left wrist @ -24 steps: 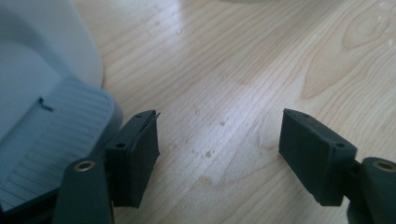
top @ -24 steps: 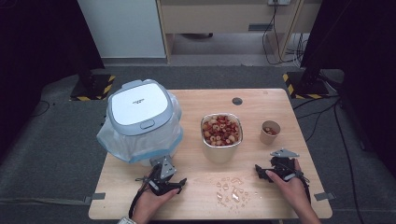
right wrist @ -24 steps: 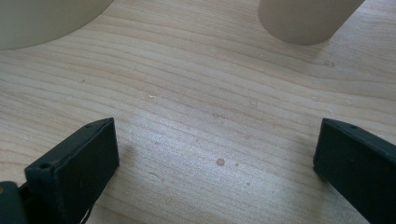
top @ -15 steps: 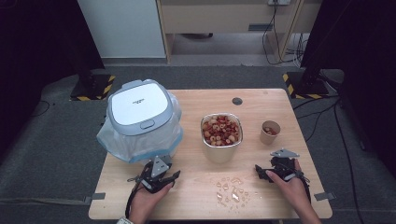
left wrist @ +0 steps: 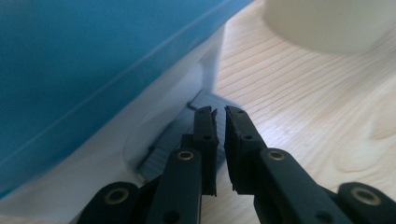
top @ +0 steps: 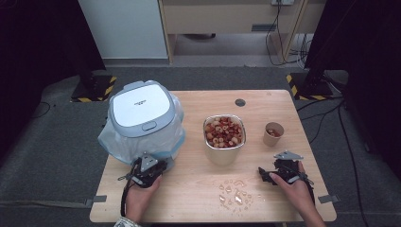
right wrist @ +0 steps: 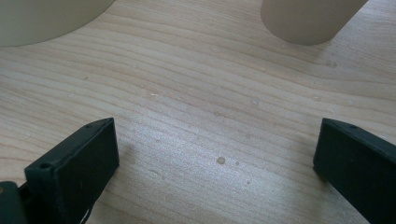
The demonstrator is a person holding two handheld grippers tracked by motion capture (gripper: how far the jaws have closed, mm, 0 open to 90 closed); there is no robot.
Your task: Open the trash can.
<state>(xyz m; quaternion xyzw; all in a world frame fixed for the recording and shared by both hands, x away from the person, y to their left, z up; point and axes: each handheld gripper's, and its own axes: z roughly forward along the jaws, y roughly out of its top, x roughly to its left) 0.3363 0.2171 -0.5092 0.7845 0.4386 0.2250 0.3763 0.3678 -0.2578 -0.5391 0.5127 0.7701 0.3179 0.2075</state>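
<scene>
Bin: a white square-lidded plastic bin (top: 142,111) lined with a translucent blue bag (top: 176,137) stands at about 10 o'clock on the pale wooden table (top: 198,189). In the left gripper view its blue-bagged wall (left wrist: 84,60) rises at upper left, and a grey ribbed pedal (left wrist: 187,126) juts from its white base.

Left gripper: the left gripper (left wrist: 220,114) sits at the foot of the bin, at about 8 o'clock on the table. Its jaws are nearly closed, with a thin slit between them and nothing clamped. The tips are just over the grey pedal; whether they touch it I cannot tell.

Left hand: the left hand (top: 142,189) comes up from the table's near edge, knuckles up, the gripper (top: 146,168) aimed toward 12 o'clock.

Bowl: a metal bowl of red and cream pieces (top: 224,134) stands at the table's middle, at 3 o'clock from the bin.

Cup: a small tan paper cup (top: 273,134) stands at 3 o'clock from the bowl, apart from it.

Scraps: pale clear bits (top: 234,191) lie scattered at 6 o'clock from the bowl.

Right gripper: the right gripper (right wrist: 215,154) is spread wide with bare wood between its jaws, released.

Right hand: the right hand (top: 295,184) rests at about 4 o'clock on the table, its gripper (top: 274,172) pointing toward 9 o'clock.
</scene>
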